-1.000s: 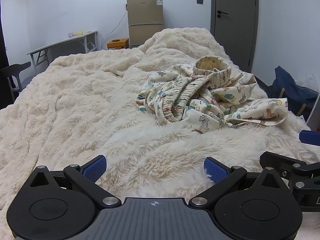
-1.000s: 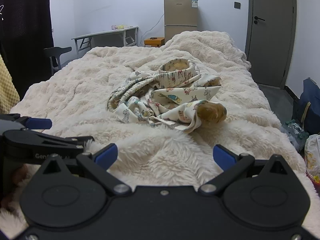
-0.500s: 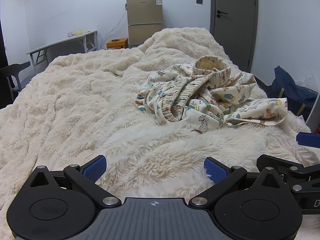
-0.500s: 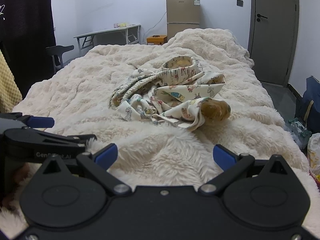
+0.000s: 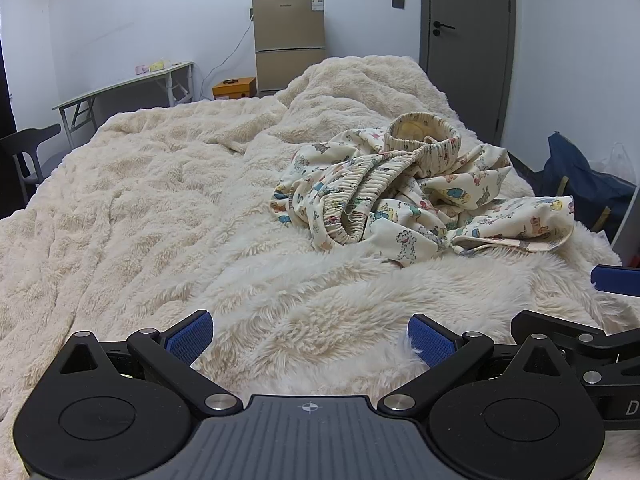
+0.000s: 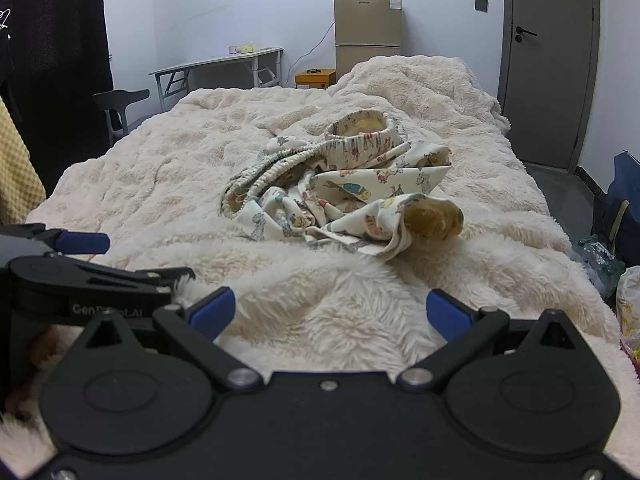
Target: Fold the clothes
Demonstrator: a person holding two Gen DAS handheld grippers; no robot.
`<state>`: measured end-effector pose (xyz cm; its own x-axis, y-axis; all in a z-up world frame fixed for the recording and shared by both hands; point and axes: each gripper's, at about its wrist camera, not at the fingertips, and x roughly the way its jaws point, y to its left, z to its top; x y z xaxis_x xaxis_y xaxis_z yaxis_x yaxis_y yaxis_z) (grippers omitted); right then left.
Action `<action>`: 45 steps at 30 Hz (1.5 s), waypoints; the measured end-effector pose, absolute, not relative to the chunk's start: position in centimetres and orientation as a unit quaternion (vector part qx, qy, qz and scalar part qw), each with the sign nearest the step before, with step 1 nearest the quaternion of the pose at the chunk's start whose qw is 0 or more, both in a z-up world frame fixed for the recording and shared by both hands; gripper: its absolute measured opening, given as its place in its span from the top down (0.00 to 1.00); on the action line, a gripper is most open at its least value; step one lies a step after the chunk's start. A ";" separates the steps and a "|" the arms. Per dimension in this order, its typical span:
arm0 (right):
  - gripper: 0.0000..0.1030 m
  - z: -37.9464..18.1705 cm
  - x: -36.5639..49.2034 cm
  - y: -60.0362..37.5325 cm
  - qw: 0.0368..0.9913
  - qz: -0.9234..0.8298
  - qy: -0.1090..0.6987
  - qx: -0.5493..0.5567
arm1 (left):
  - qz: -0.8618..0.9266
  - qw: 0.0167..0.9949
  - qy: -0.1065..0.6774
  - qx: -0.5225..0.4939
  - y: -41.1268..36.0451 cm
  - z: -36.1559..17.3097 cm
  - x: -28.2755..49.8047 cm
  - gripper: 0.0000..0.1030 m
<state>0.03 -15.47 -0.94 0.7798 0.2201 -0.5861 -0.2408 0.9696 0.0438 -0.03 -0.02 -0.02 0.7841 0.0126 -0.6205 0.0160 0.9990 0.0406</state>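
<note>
The crumpled printed garment [image 5: 404, 196] lies ahead and right of my left hand-held gripper [image 5: 308, 330], dead ahead of my nearer right hand-held gripper [image 6: 330, 306], both spread wide and empty.

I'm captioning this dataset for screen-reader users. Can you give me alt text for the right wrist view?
A crumpled cartoon-print garment lies unfolded on a fluffy cream blanket, ahead of the open, empty right gripper. The left gripper shows at the left edge; a small fridge and grey door stand behind.
</note>
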 end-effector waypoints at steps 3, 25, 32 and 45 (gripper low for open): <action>0.00 -1.0 0.1 -15.4 0.942 0.124 0.311 -0.017 | -0.002 0.944 0.330 0.020 0.0 -0.1 0.1 0.00; 0.00 -0.9 0.3 -15.5 0.940 0.131 0.314 -0.016 | -0.009 0.943 0.332 0.020 0.0 0.1 0.0 0.00; 0.00 -1.0 0.3 -15.5 0.940 0.132 0.315 -0.017 | -0.011 0.943 0.332 0.020 0.0 0.1 0.0 0.00; 0.00 -1.1 0.3 -15.4 0.939 0.135 0.316 -0.021 | -0.015 0.942 0.335 0.021 -0.2 -0.1 0.2 0.00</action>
